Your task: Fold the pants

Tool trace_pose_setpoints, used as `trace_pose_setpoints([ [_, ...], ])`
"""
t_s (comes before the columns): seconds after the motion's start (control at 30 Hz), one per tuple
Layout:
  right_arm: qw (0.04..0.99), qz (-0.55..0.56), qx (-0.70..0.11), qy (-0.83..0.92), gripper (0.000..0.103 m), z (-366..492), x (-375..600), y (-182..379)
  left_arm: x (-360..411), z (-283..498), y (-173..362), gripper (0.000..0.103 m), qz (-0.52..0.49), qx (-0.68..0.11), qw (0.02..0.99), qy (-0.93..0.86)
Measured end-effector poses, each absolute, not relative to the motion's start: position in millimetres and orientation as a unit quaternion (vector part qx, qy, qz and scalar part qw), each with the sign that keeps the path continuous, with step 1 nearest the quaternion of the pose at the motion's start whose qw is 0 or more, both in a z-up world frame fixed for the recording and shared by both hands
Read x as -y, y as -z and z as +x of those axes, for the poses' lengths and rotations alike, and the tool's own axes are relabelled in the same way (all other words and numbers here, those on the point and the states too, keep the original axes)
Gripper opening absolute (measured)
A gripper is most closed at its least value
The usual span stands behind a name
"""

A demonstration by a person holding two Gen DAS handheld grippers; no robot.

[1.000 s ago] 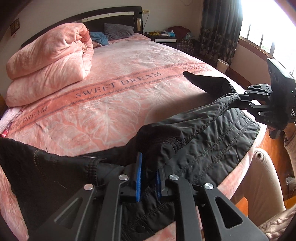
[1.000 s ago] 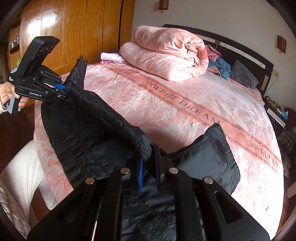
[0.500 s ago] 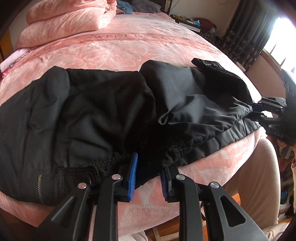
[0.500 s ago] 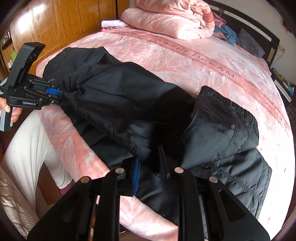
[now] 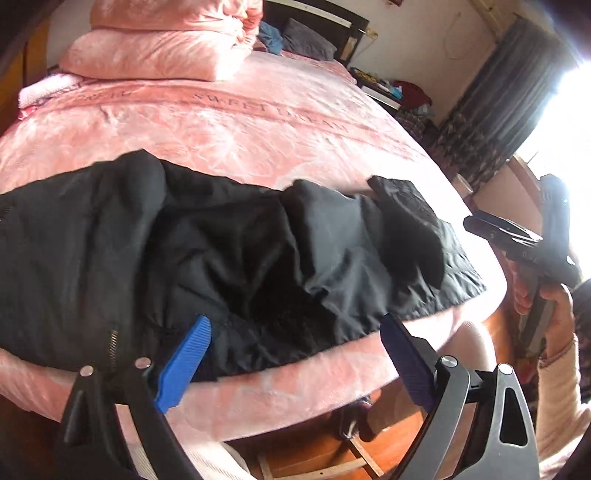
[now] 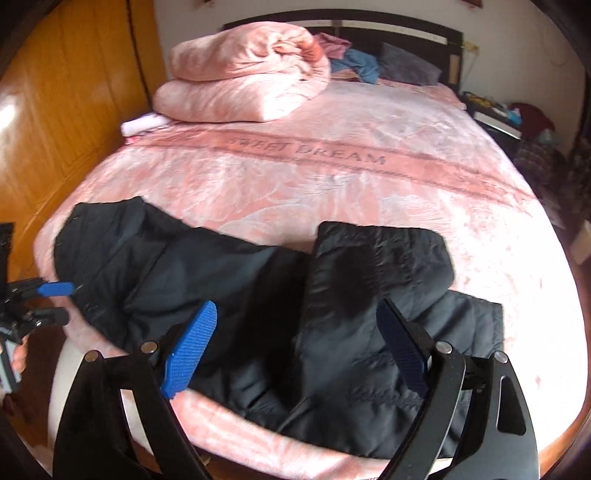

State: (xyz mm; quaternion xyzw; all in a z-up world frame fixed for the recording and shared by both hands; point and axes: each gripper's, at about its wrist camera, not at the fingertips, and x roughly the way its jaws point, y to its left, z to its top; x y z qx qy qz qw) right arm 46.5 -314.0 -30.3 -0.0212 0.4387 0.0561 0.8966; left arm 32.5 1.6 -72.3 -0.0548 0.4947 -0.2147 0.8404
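The black quilted pants (image 5: 236,258) lie crumpled across the near edge of the pink bed with a leaf-patterned blanket (image 5: 258,125), filling the middle band of both wrist views. One end is folded back on itself, forming a thick flap right of centre in the right wrist view (image 6: 380,258).

The left gripper (image 5: 295,354) fills the bottom of the left wrist view. Its jaws are opening and already stand wide apart, blue pads (image 5: 184,362) on either side. The hem of the pants lies just beyond and between them, touching neither pad as far as can be seen.

The right gripper (image 6: 295,350) sits at the bottom of its own view, jaws likewise opening and spread wide above the cloth, gripping nothing. It also shows at the right edge of the left wrist view (image 5: 524,240), held in a hand (image 5: 554,314) and clear of the pants.

At the upper left of both views a folded pink duvet (image 6: 251,74) rests on the bed, in front of the dark headboard (image 6: 369,22). Wooden wardrobe doors (image 6: 74,92) fill the left of the right wrist view.
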Motion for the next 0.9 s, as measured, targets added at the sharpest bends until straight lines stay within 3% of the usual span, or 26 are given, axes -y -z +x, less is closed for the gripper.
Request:
trace_pose_setpoints([
  [0.3,0.814,-0.105,-0.559,0.117,0.070,150,287,118,-3,88,106,0.094,-0.056,-0.514,0.845,0.135],
  [0.37,0.803,-0.108,-0.568,0.145,0.052,156,293,131,0,89,117,0.094,-0.046,-0.525,0.840,0.132],
  [0.4,0.803,-0.095,-0.571,0.144,0.049,156,298,132,1,88,122,0.094,-0.045,-0.529,0.837,0.135],
  [0.43,0.803,-0.084,-0.573,0.143,0.037,155,304,131,2,87,127,0.094,-0.046,-0.532,0.834,0.137],
  [0.47,0.805,-0.081,-0.571,0.143,0.015,154,307,128,1,86,131,0.094,-0.048,-0.535,0.833,0.136],
  [0.5,0.808,-0.085,-0.564,0.147,0.010,151,309,123,2,85,134,0.094,-0.047,-0.535,0.833,0.134],
  [0.73,0.851,-0.013,-0.504,0.148,0.007,94,352,59,8,79,130,0.094,-0.051,-0.523,0.842,0.121],
  [0.9,0.853,0.081,-0.485,0.174,0.008,31,408,45,22,75,114,0.094,-0.075,-0.499,0.854,0.127],
])
